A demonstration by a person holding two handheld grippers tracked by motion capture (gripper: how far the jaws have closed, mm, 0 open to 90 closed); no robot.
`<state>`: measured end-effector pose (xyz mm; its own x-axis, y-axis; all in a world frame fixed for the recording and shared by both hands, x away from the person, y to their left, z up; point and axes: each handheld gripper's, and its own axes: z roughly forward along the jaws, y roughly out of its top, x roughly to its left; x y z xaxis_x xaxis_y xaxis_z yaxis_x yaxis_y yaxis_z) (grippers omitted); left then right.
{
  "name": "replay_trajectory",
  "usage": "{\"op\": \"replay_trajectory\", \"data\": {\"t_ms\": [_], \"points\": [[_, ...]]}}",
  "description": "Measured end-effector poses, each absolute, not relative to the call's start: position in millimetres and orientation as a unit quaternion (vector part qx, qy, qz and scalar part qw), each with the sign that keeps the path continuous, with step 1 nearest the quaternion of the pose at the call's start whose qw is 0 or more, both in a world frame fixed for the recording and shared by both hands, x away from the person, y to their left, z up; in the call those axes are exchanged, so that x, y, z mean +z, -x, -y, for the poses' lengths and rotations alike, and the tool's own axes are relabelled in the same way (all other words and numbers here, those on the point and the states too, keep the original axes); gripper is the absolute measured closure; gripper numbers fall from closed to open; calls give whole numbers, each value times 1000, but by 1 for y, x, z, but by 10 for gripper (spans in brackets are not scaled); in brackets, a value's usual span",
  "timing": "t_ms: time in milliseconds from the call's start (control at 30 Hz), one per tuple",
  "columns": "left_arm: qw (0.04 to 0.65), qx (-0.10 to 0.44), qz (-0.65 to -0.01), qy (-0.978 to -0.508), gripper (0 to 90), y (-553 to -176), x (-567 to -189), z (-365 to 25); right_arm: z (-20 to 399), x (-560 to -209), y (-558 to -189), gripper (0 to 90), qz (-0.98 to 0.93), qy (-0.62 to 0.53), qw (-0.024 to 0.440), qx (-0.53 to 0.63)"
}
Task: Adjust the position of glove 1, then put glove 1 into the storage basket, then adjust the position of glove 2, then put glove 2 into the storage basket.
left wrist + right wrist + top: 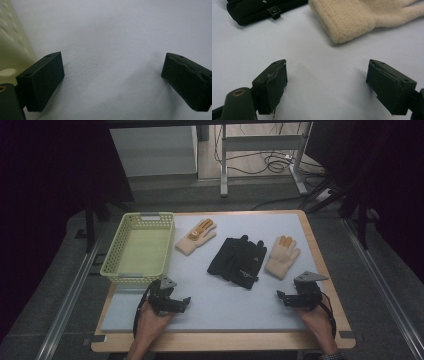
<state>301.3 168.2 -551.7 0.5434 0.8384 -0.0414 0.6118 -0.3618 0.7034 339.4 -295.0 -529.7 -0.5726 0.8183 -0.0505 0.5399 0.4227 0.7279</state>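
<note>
Risk is seen beside the cream glove (352, 20): only a fold may be snagged by the empty, spread right tongs (327, 85), dragging the black gloves (259, 8) just beside it.

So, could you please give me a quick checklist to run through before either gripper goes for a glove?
1. Left gripper open, nothing between the jaws: ok.
2. Right gripper open, nothing between the jaws: ok.
3. Cream glove nearest the right gripper lies flat, cuff toward it, mat between them bare: ok.
4. Black gloves touch that cream glove: cannot tell.
5. Second cream glove lies apart from the black gloves, beside the basket: ok.
6. Yellow basket upright with nothing in it: ok.
</note>
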Motion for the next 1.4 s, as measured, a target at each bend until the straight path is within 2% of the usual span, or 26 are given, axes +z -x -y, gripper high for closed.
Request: {"op": "replay_trajectory", "data": {"t_ms": [133, 800, 1133, 1400], "points": [[344, 165, -449, -808, 46, -301, -552, -168, 294, -530, -339, 136, -820, -413, 203, 340], [345, 164, -449, -808, 50, -301, -552, -169, 294, -530, -339, 134, -820, -415, 204, 338], [345, 164, -449, -808, 51, -301, -552, -169, 294, -529, -339, 159, -817, -418, 202, 343], [346, 164, -449, -808, 50, -301, -552, -169, 288, -523, -340, 182, -813, -420, 183, 360]]}}
